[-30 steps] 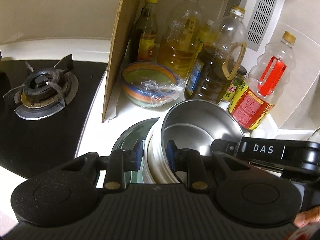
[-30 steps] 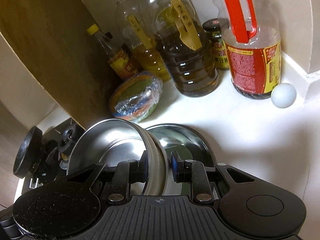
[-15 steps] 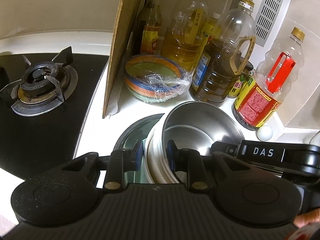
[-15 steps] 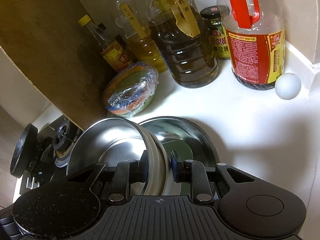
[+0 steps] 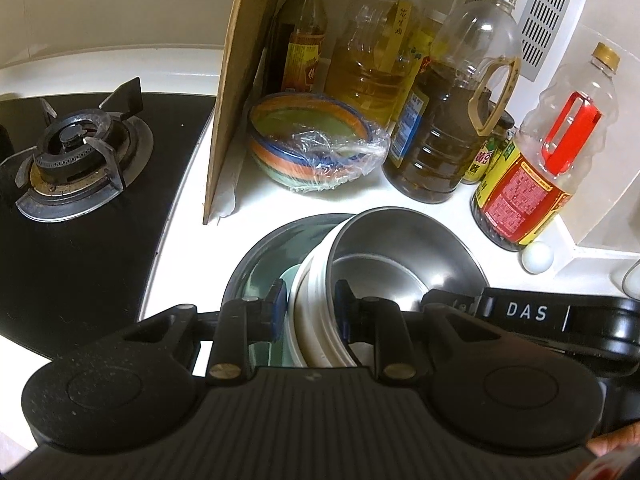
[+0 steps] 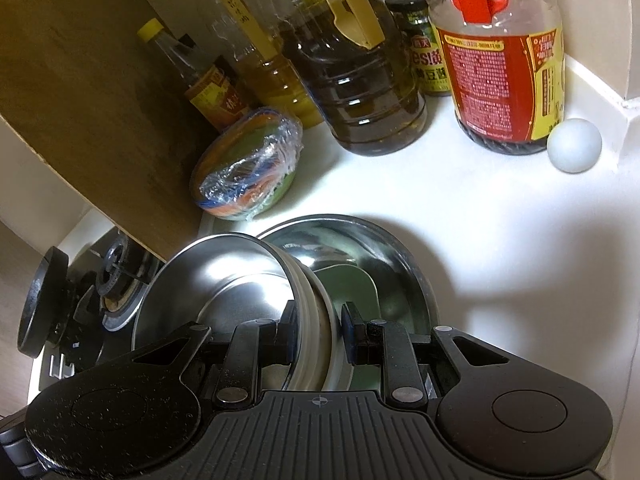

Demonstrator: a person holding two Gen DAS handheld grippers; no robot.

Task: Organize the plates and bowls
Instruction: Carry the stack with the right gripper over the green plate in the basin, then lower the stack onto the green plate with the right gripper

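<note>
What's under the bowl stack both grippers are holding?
A wide steel pan on the counter, with a pale green dish inside. The bowl stack and grippers hide the pan's near side.

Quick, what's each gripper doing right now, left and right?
Left gripper: shut on the bowl stack, fingers either side of its rim.
Right gripper: shut on the same bowl stack, at the opposite rim.

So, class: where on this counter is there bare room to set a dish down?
Bare white counter lies between the steel plate, the red-handled bottle and the white ball. It is crowded along the wall: oil bottles, wrapped bowl, wooden board.
</note>
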